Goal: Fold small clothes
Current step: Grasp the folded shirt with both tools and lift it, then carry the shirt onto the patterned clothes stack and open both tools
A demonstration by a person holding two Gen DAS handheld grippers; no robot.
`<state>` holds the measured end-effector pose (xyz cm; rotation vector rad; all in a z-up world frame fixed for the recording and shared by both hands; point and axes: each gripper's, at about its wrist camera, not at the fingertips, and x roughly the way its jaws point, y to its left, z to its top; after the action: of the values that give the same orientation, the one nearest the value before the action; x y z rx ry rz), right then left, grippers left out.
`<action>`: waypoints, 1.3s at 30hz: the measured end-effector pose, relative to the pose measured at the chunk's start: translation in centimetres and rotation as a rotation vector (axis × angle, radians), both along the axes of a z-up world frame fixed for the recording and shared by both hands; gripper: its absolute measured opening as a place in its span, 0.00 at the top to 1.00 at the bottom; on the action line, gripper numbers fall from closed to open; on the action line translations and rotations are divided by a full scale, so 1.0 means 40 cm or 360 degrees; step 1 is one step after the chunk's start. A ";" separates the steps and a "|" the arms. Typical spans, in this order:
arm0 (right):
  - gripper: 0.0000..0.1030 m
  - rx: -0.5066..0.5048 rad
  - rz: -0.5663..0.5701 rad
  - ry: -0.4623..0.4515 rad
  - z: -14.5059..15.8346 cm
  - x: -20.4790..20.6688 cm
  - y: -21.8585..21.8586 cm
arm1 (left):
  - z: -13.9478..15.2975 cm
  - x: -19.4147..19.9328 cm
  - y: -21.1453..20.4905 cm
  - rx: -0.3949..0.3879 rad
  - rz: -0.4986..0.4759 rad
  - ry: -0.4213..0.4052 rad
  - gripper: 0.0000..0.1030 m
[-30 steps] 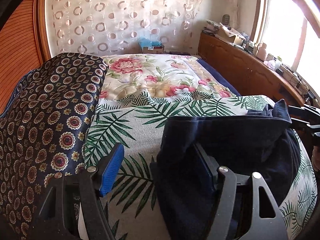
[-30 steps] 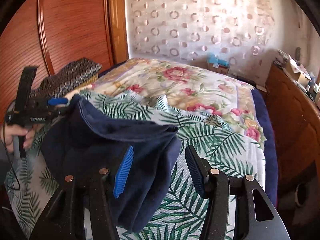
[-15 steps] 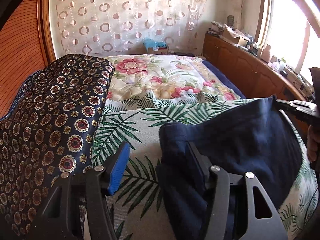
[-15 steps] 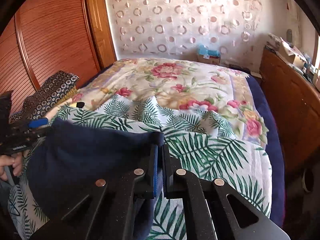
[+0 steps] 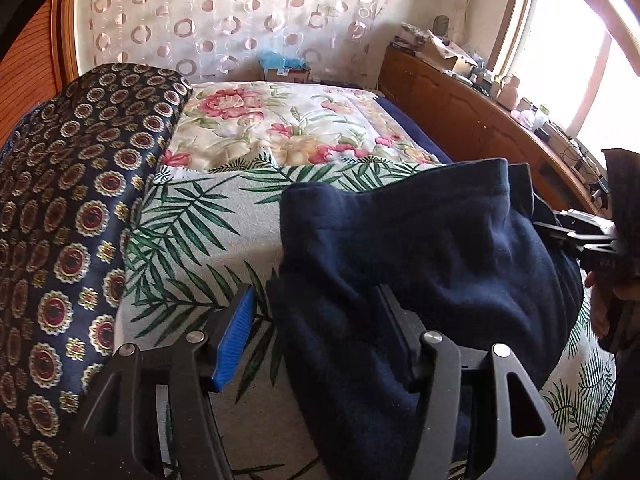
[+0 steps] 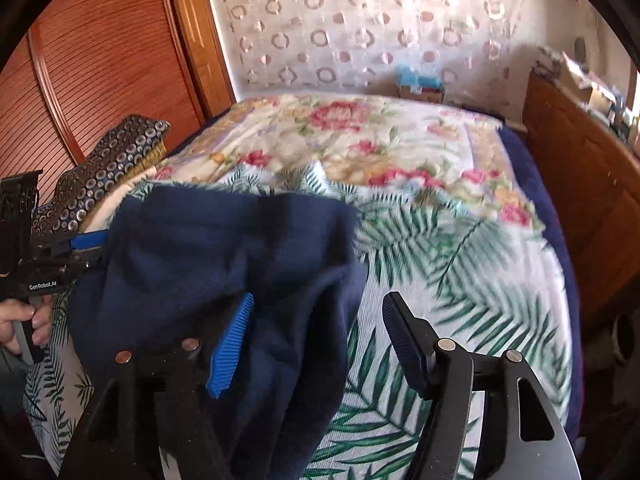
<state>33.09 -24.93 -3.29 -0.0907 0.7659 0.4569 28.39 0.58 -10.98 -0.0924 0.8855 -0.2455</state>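
My left claw (image 5: 316, 332) is spread wide, cloth (image 5: 420, 264) draped over its right finger, not pinched. My right claw (image 6: 316, 340) is also spread, nothing clamped; cloth's right edge hangs across its left finger w/ the blue pad showing. Only the left cam shows the window (image 5: 568, 48) and the patterned pillow (image 5: 68, 216) up close; only the right cam shows the slatted door (image 6: 100, 68) and my left hand (image 6: 24, 320) on its handle. Cloth: navy, fleecy, bunched in soft folds, lying on the palm-leaf cover (image 6: 460, 264) at the bed's near end, between both claws. Right cam is a bit blurred.
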 end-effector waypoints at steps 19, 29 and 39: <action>0.81 0.0281 0.0217 0.0001 0.001 0.025 -0.027 | 0.102 -0.092 0.017 -0.0221 -0.0108 -0.0178 0.87; 0.82 0.0262 0.0421 -0.0294 0.181 0.015 0.062 | 0.292 -0.226 0.169 -0.0283 0.0132 -0.0534 0.88; 0.82 0.0037 0.0856 -0.0507 0.345 0.156 0.453 | 0.254 -0.333 0.405 -0.0243 0.0658 -0.0557 0.88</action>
<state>39.33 -6.81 10.50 -0.3443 0.4134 0.9368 15.08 16.78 -0.84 -0.3591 0.4826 0.0589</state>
